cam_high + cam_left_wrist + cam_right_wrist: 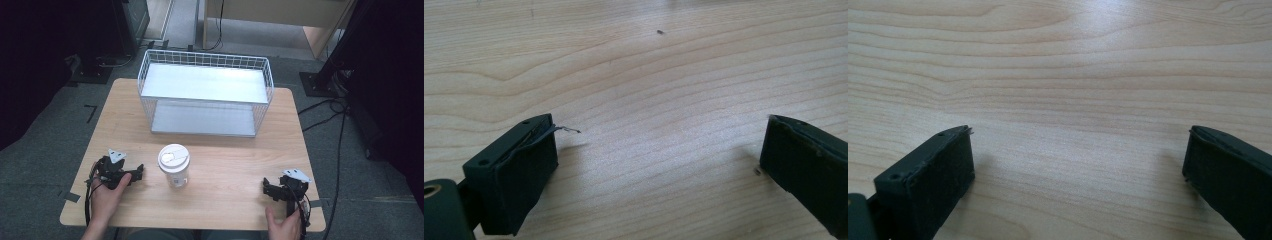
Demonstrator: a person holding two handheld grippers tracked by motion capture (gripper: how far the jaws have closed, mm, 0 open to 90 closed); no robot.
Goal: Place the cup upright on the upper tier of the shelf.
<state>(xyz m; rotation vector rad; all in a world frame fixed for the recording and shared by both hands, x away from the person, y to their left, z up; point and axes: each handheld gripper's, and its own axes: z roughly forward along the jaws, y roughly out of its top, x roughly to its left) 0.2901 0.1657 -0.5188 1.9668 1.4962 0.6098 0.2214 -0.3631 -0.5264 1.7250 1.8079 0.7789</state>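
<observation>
Wooden table (225,185): cup (174,166) between left gripper (136,172), right gripper (268,187); jaws empty.

One lidded paper cup (174,165) stands on one wooden counter (225,165). One white wire basket (205,93) sits there too. Two hand-held grippers rest on it.

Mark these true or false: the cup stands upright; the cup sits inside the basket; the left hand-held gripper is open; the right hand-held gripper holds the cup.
1. The cup stands upright with its lid on: true.
2. The cup sits inside the basket: false, it stands on the table in front of the basket.
3. The left hand-held gripper is open: true.
4. The right hand-held gripper holds the cup: false, it is open over bare table, apart from the cup.
</observation>
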